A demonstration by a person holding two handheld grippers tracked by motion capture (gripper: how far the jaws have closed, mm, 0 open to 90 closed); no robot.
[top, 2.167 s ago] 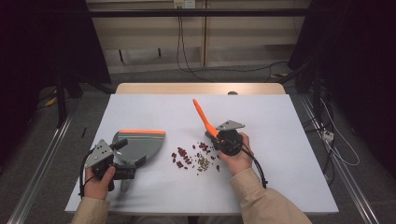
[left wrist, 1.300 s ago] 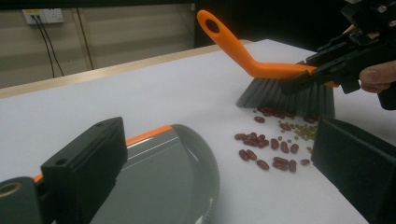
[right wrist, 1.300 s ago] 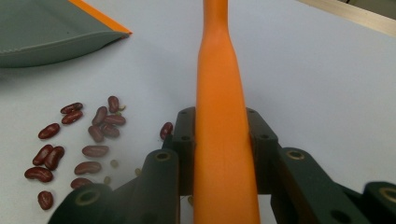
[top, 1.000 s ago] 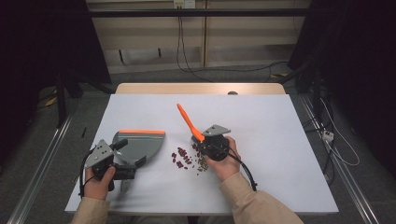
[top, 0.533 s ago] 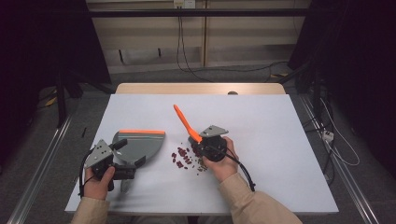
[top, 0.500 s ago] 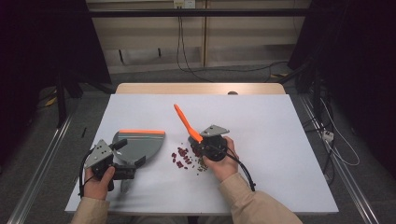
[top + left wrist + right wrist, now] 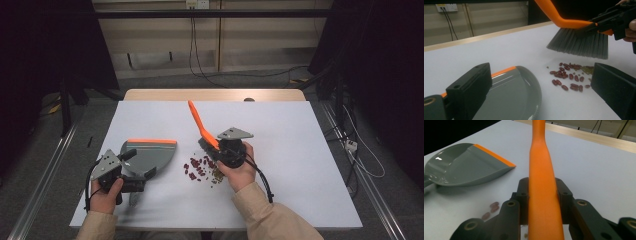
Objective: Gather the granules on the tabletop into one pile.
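The work in hand is sweeping a spill of beans (image 7: pixel 199 168) into a dustpan (image 7: pixel 149 156) on a white table (image 7: pixel 300 165). The right gripper (image 7: pixel 541 202) has its jaws closed on the orange handle of a small brush (image 7: pixel 200 126), which runs up between them in the right gripper view; the handle leans up and away toward the far left, so the grey bristles (image 7: pixel 579 43) point down at the table. In the left gripper view the bristles hang just above the far right edge of the beans without clearly touching them, a placement that looks chosen so a stroke toward the left would push the pile at the pan. The left gripper (image 7: pixel 117 172) is at the near left of the table, at the dustpan's handle end; it appears to hold the pan there, but its grip point is not visible and its wide black jaws in its own view frame the pan rather than pinch it, so I cannot tell whether they are closed. The dustpan lies flat, left of the beans and a little apart from them, its orange lip (image 7: pixel 494 155) along its far edge. The beans, dark red with a few paler ones, lie scattered between pan and brush, none yet in the pan.
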